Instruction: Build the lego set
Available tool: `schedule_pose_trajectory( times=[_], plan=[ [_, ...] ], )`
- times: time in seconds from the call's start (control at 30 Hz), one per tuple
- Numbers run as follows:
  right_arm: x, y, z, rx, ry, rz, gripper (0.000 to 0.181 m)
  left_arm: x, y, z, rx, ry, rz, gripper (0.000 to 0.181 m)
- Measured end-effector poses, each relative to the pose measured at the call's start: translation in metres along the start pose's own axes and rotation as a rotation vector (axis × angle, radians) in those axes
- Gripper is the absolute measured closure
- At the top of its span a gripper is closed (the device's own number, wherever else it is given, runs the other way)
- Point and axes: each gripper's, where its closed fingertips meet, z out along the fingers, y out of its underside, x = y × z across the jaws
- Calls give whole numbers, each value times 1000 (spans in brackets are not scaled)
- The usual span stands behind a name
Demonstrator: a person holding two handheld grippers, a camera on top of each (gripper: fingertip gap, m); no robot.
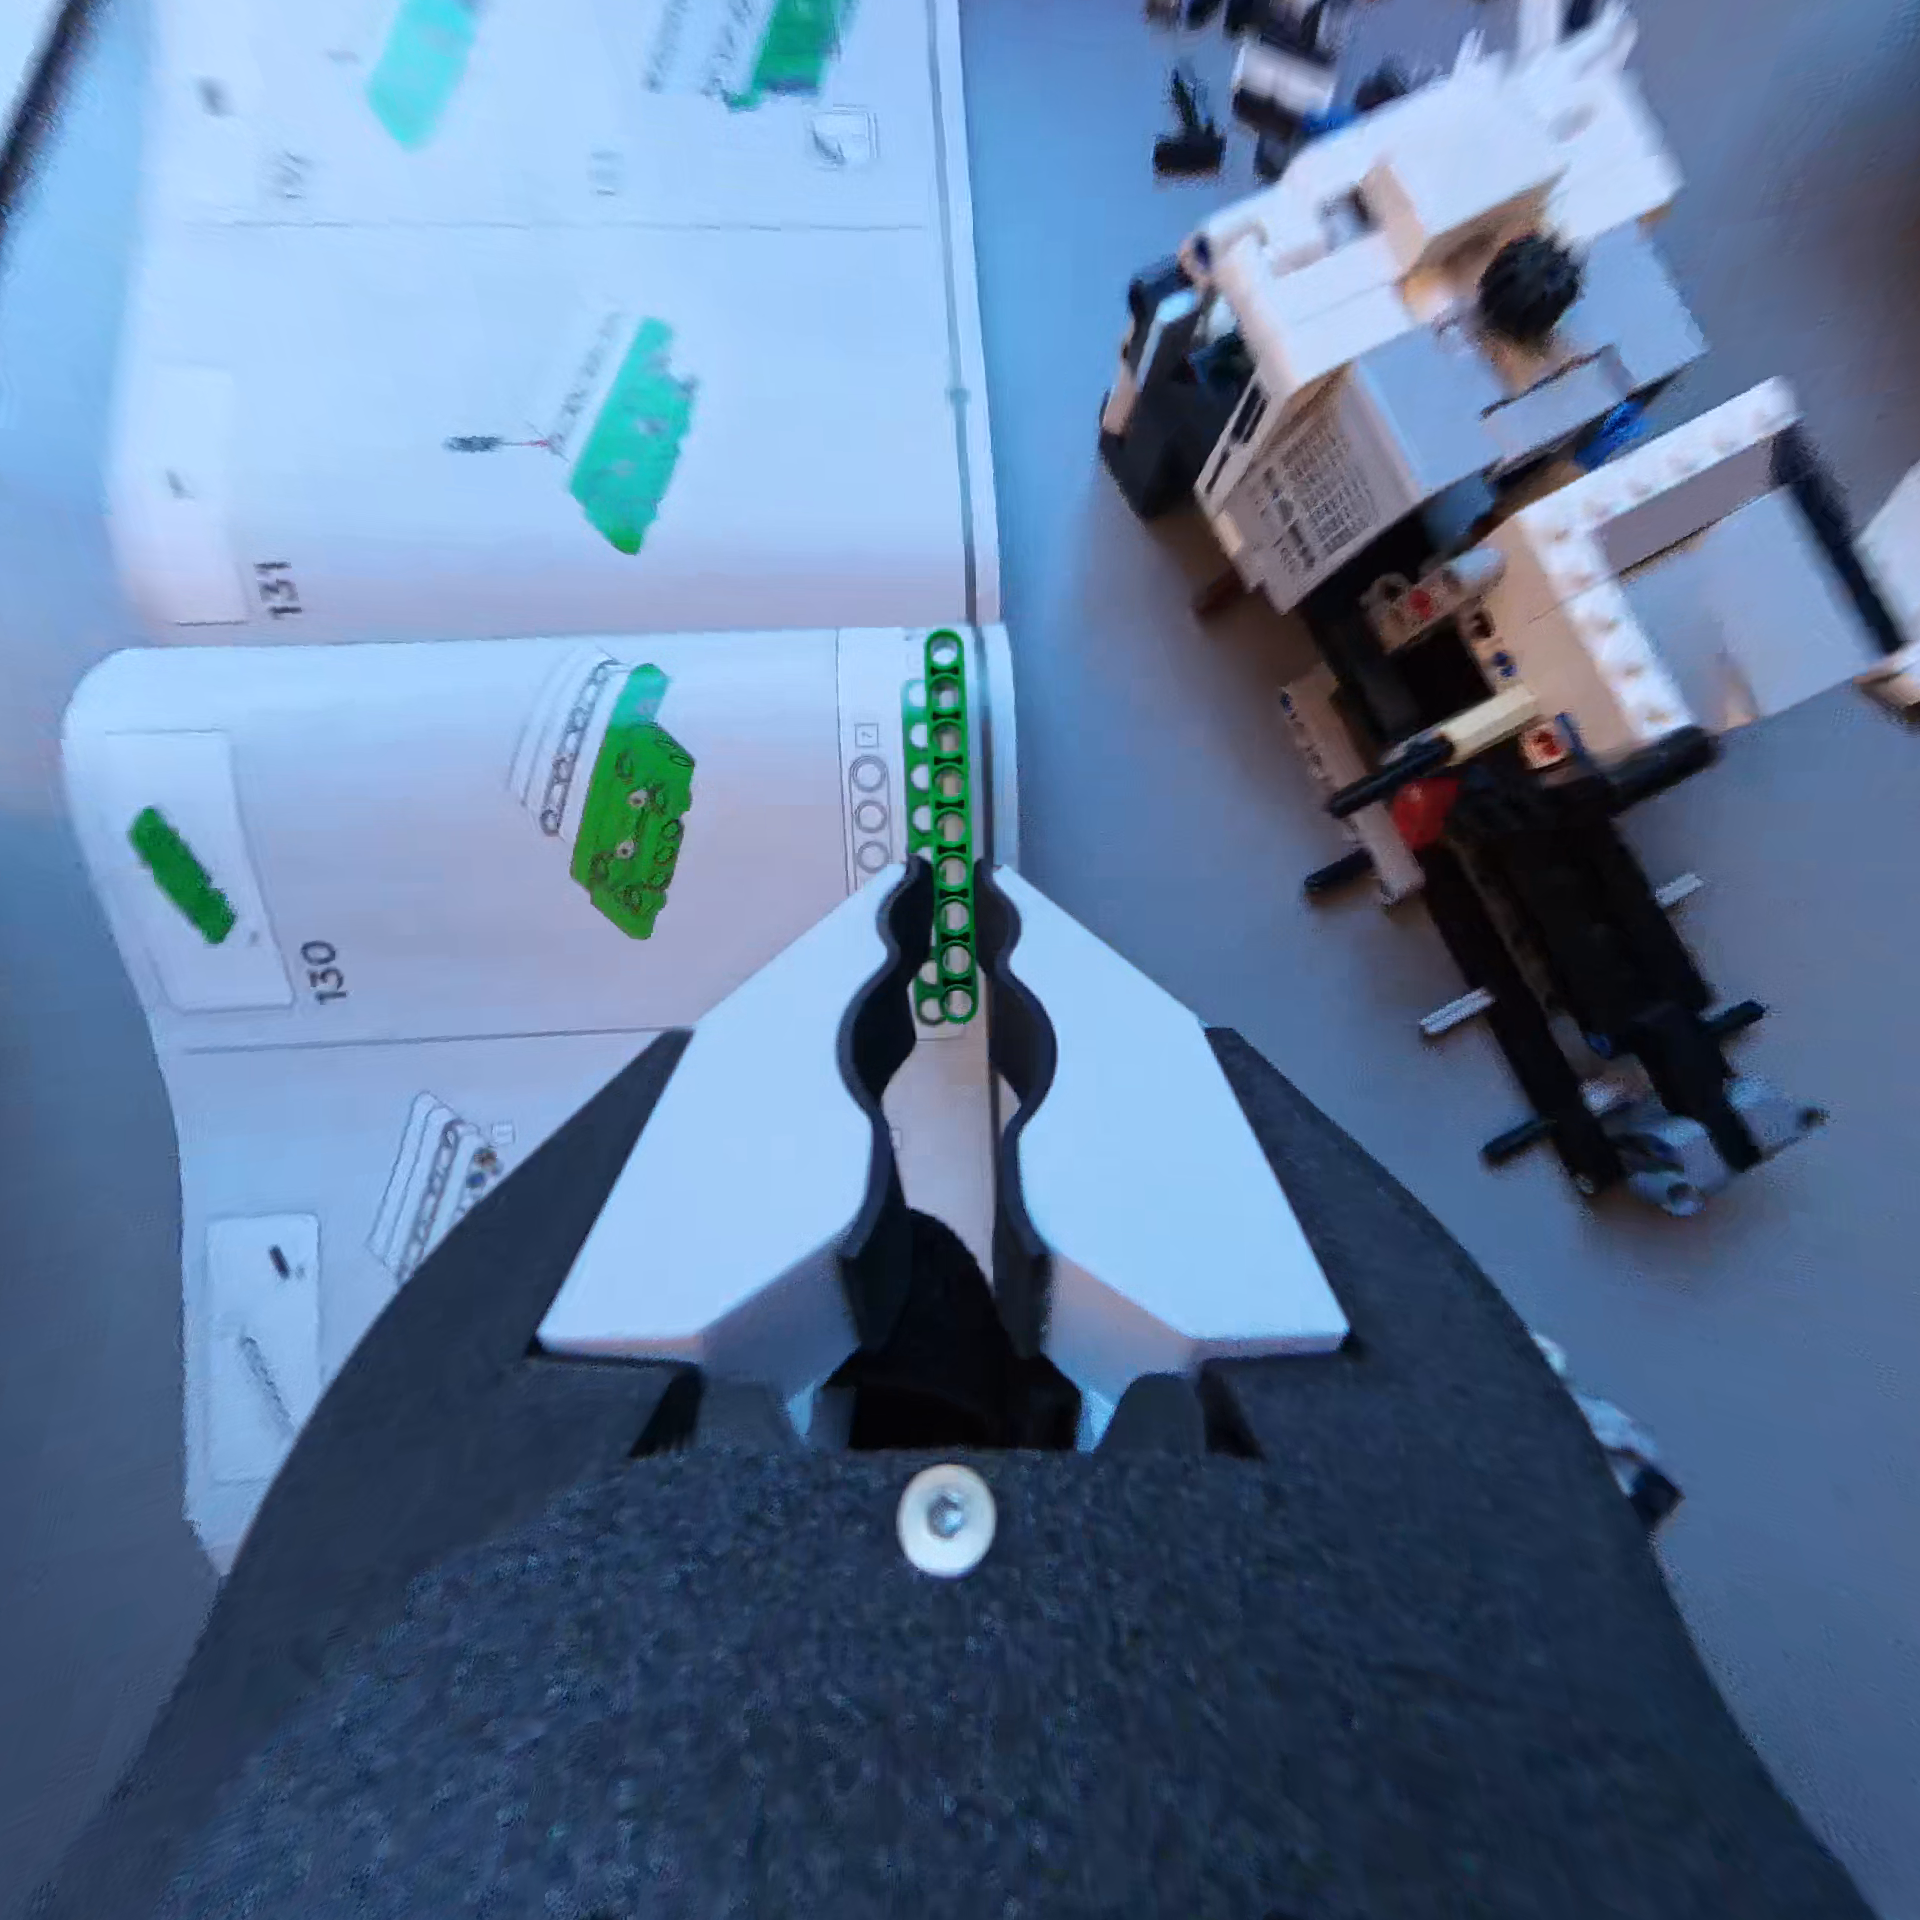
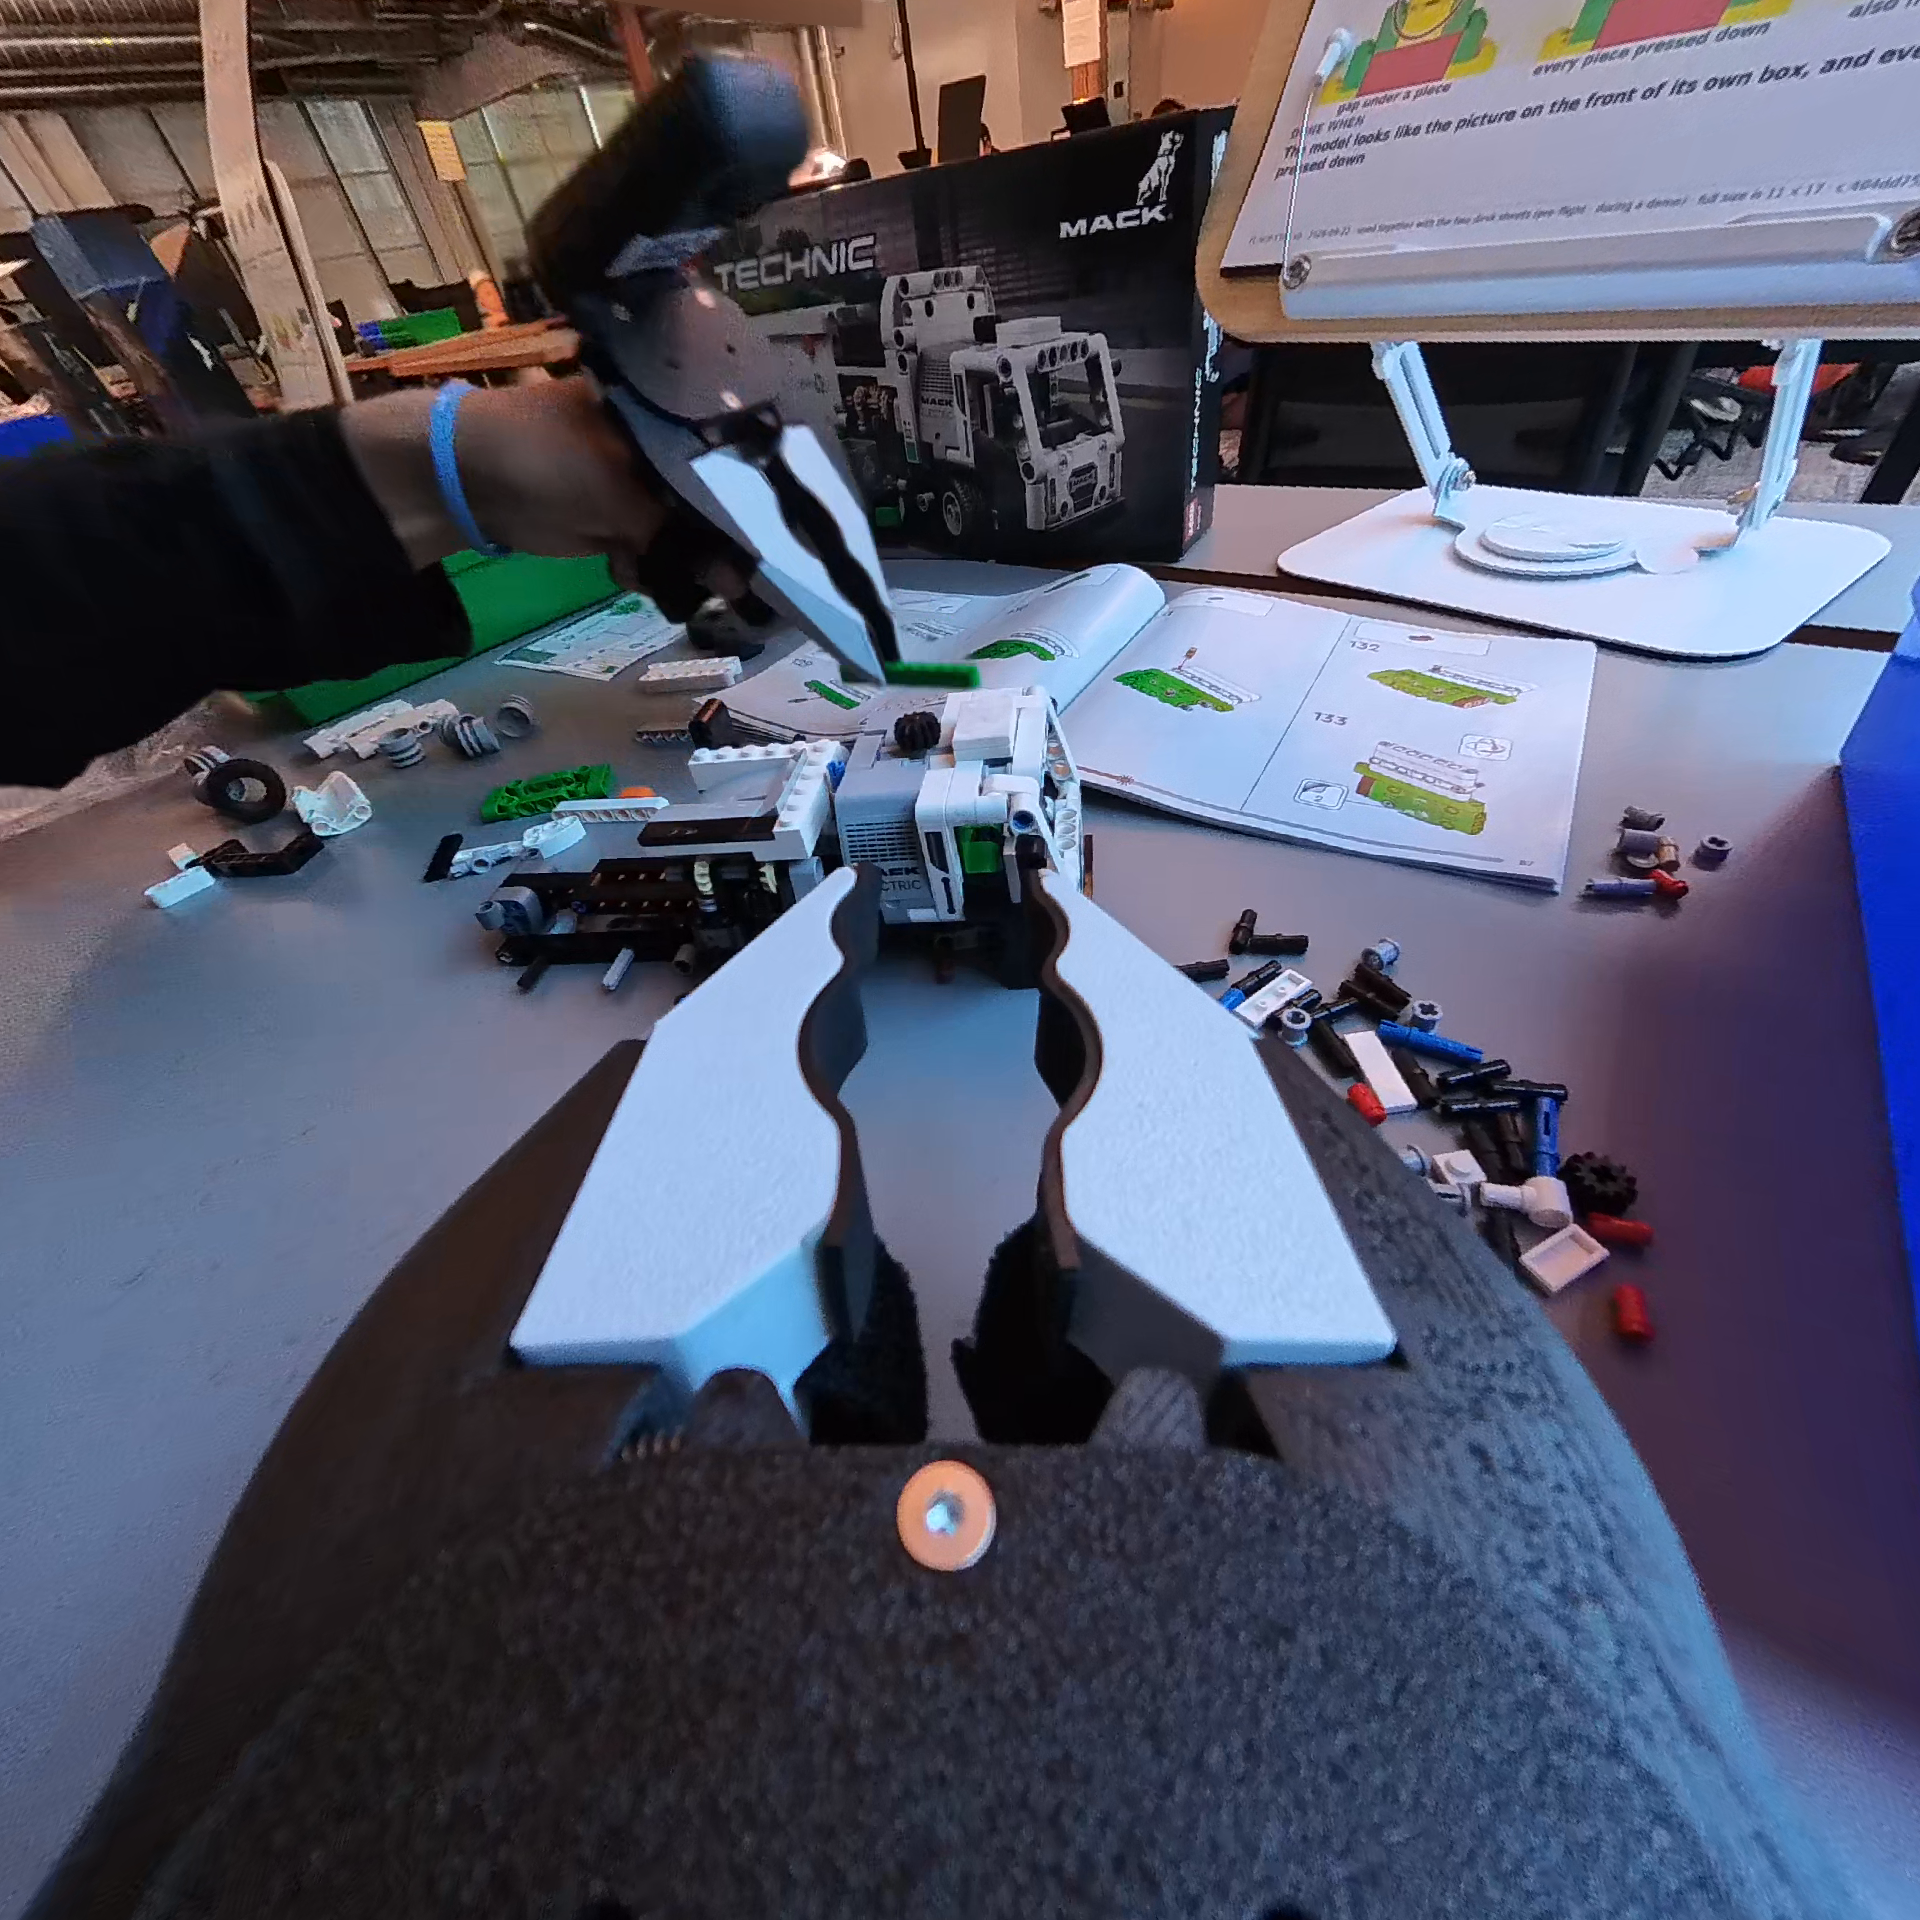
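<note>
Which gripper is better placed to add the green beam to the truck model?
Left, probably. The left gripper is shut on the green beam, above the instruction booklet. The right gripper is open and empty, near the truck model, placed to steady it.

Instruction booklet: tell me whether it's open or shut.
Open. The booklet lies spread flat on the table, both pages showing build steps, behind the truck model.
</note>
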Motion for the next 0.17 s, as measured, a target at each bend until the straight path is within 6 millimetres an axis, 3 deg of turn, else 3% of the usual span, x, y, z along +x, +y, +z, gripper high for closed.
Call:
schedule_pose_trajectory(
  times=[0.03,0.17],
  plan=[
    [0,0,0,0,-1,-2,155,-3,4,7,-45,-9,25,175],
    [-1,-1,-1,5,1,-5,155,-7,10,19,-105,-26,61,175]
  ],
)
